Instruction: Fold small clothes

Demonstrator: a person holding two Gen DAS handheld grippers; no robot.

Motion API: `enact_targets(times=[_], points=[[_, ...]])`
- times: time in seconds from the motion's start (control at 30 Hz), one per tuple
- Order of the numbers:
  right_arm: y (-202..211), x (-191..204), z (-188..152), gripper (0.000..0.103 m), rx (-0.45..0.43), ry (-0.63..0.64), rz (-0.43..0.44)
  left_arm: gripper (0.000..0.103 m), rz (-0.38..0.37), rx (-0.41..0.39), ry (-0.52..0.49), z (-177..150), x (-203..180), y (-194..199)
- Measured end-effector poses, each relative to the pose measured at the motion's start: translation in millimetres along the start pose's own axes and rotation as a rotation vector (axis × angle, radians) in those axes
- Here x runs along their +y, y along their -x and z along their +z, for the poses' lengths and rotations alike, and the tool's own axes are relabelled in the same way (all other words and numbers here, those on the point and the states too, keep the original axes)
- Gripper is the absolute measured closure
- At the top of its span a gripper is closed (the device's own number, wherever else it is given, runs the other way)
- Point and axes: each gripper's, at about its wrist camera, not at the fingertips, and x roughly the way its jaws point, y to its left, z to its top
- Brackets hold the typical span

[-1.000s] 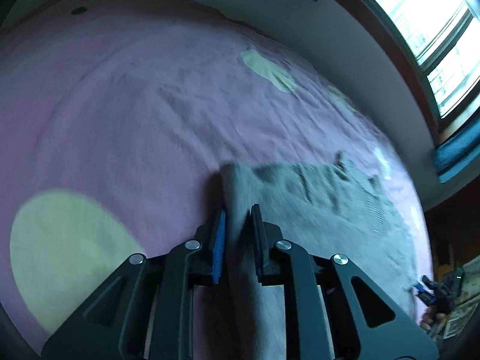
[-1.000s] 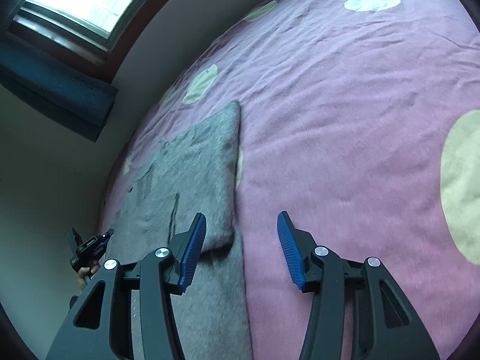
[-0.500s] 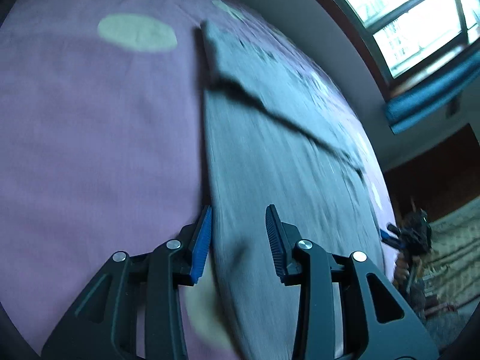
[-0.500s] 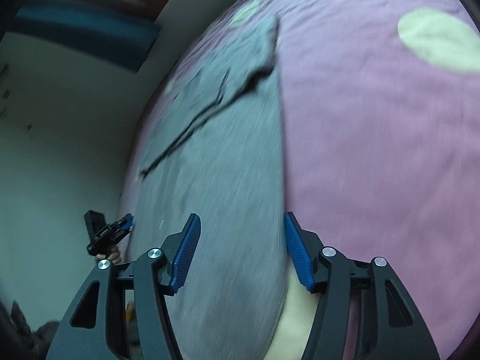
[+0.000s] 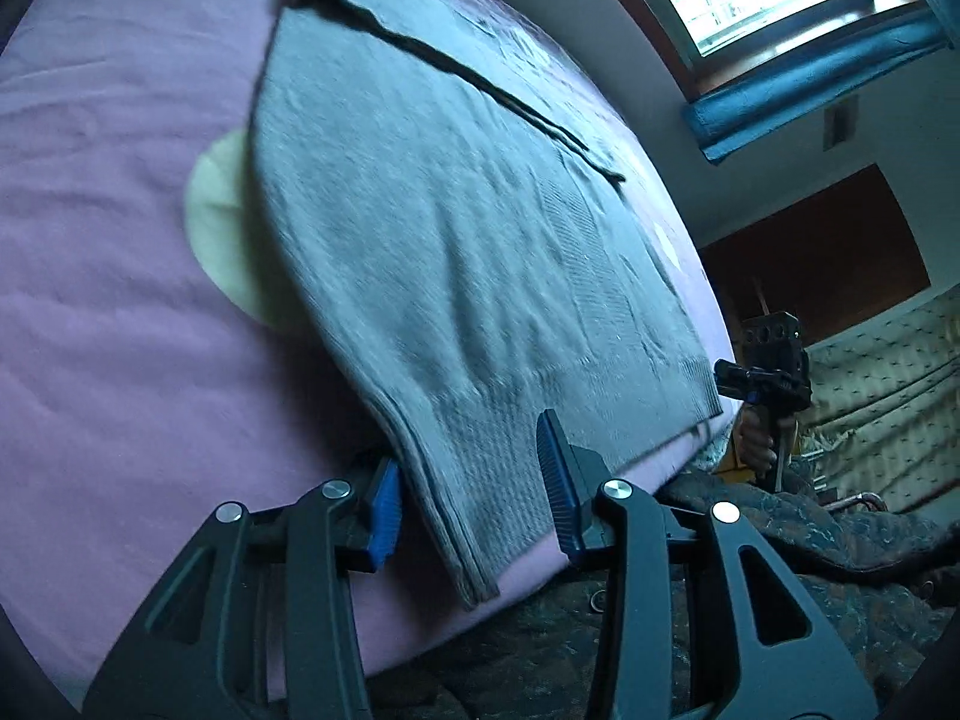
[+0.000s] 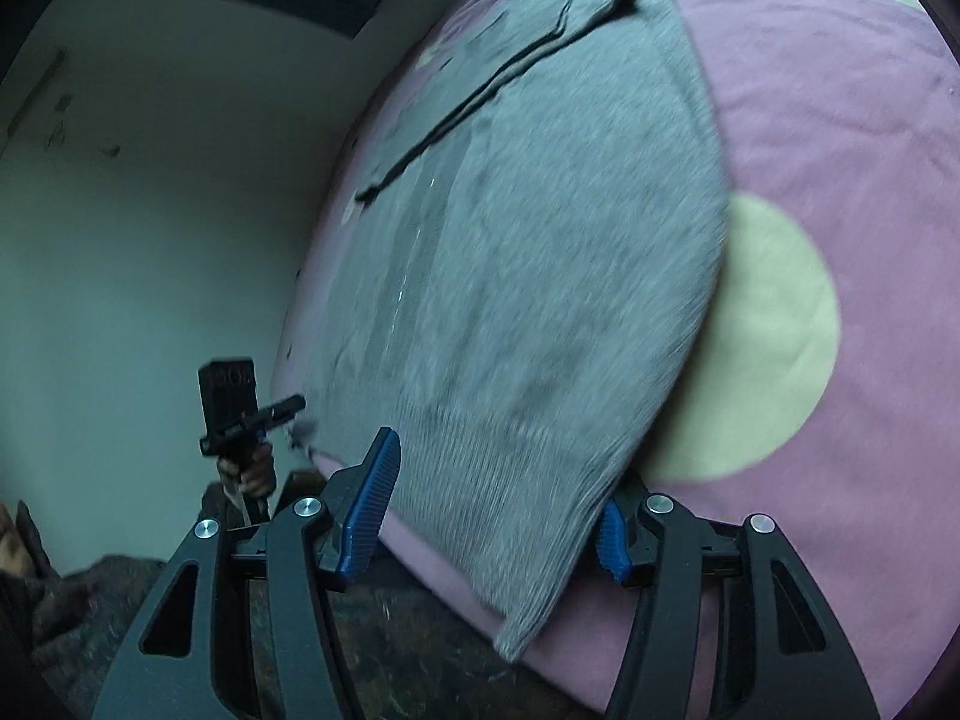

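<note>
Grey ribbed-hem knit sweater [image 5: 456, 252] lies flat on the purple bedspread with pale-yellow dots [image 5: 108, 276], its hem at the near edge and one sleeve already folded across the far end. Your left gripper [image 5: 468, 498] is spread wide, straddling the hem's left corner, gripping nothing. Your right gripper [image 6: 498, 510] is also wide open around the opposite hem corner, also empty. The knit looks soft, limp and light, likely to sag and stretch if lifted by one point. Take hold at the ribbed hem corners: thicker there, so the pads should bite both layers. Lift both corners level.
</note>
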Motion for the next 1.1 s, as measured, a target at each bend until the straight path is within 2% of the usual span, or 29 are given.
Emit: enact_targets(times=[0.13,0.2,0.23,0.27,0.37,0.5,0.6,0.73,0.97,1.1], points=[[0.5,3.4,-7.1,0.046,0.008,0.018,-0.004,0.072,0.039,0.011,-0.034,-2.6,-11.2,-5.7],[0.9,3.7,-9.0,0.053,0.006,0.024,-0.025,0.083,0.052,0.017,-0.038,-2.6,-14.8,-11.4],[-0.3,3.6,-9.9,0.065,0.011,0.032,-0.052,0.088,0.060,0.019,-0.040,-2.7,-15.2,-12.7],[-9.6,7.2,-3.9,0.079,0.016,0.035,-0.072,0.098,0.068,0.031,-0.039,-1.9,-14.7,-15.6],[-16.0,15.1,3.6,0.093,0.006,0.051,-0.083,0.099,0.076,0.019,-0.054,-3.3,-19.9,-12.8],[0.4,21.7,26.4,0.096,-0.061,0.075,-0.034,0.099,0.046,-0.067,-0.056,10.3,-24.3,8.1],[6.9,25.3,61.9,0.096,-0.130,0.083,0.002,0.099,0.021,-0.153,-0.027,40.6,-20.6,18.9],[1.7,13.3,111.8,0.096,-0.177,0.053,0.028,0.099,-0.005,-0.213,0.009,81.1,-2.8,14.4],[-31.1,-40.0,186.9,0.096,-0.182,-0.071,0.029,0.099,0.005,-0.222,0.072,148.0,39.4,-23.5],[-45.9,-65.3,203.7,0.096,-0.160,-0.148,0.034,0.098,0.018,-0.197,0.064,163.7,50.9,-38.6]])
